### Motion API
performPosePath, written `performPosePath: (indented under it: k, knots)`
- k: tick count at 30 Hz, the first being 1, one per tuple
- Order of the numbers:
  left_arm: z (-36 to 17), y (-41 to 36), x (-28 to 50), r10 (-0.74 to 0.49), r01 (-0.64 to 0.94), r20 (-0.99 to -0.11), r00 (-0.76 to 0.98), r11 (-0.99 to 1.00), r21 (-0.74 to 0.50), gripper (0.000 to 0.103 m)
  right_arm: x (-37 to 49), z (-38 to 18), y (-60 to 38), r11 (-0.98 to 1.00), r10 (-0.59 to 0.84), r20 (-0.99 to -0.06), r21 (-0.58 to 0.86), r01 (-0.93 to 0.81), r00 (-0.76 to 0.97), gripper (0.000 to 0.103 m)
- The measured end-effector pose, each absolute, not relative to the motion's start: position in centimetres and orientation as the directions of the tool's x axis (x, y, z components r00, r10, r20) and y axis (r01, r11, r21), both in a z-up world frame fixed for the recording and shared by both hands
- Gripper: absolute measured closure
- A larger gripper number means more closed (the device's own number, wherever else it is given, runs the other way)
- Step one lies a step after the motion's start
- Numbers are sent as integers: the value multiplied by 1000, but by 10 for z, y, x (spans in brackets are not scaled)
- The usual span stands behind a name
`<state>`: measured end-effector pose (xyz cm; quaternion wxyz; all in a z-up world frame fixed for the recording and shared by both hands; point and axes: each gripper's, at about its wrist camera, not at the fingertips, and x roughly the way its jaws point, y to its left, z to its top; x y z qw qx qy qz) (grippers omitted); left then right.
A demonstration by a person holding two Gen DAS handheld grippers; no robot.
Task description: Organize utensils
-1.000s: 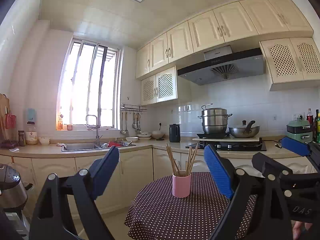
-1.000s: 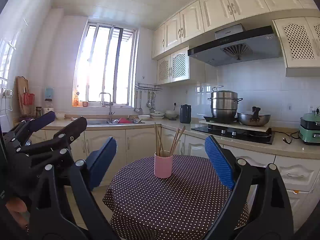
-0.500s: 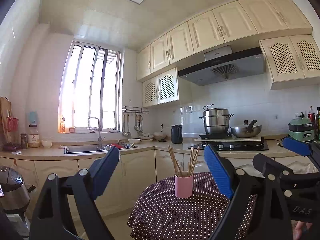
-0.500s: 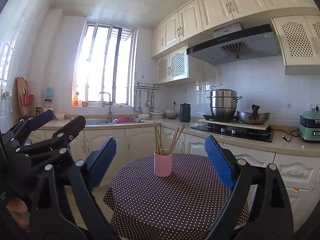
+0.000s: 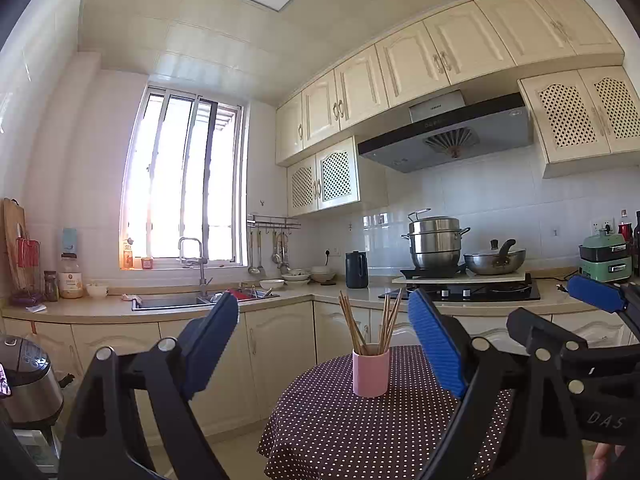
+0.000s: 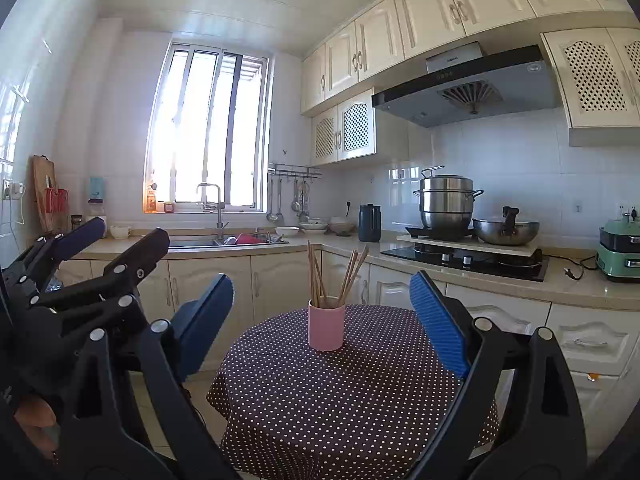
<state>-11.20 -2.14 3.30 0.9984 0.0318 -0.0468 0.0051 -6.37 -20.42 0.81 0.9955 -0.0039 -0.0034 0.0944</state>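
Observation:
A pink cup (image 5: 371, 374) holding several wooden chopsticks (image 5: 370, 322) stands upright on a round table with a dark polka-dot cloth (image 5: 360, 432). It also shows in the right wrist view (image 6: 326, 328) with its chopsticks (image 6: 334, 272) on the cloth (image 6: 340, 396). My left gripper (image 5: 324, 344) is open and empty, held in the air short of the table. My right gripper (image 6: 322, 320) is open and empty, also short of the cup. Each gripper shows at the edge of the other's view.
Behind the table runs an L-shaped counter (image 6: 440, 256) with a sink (image 6: 228, 240), a dark kettle (image 6: 369, 223), a stove with a steel steamer pot (image 6: 446, 204) and a wok (image 6: 506, 230). A rice cooker (image 5: 26, 384) stands at the left. A green appliance (image 6: 620, 250) sits far right.
The left wrist view has drifted left, so the cup and table sit further right in it. The right gripper has barely moved. Both grippers stay open.

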Motion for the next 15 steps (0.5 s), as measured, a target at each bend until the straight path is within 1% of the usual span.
performPosePath:
  k: [15]
  knots:
    - [35, -22, -112, 10, -17, 97, 995, 998, 68, 18, -64, 7, -204, 982, 187, 5, -8, -187, 982, 15]
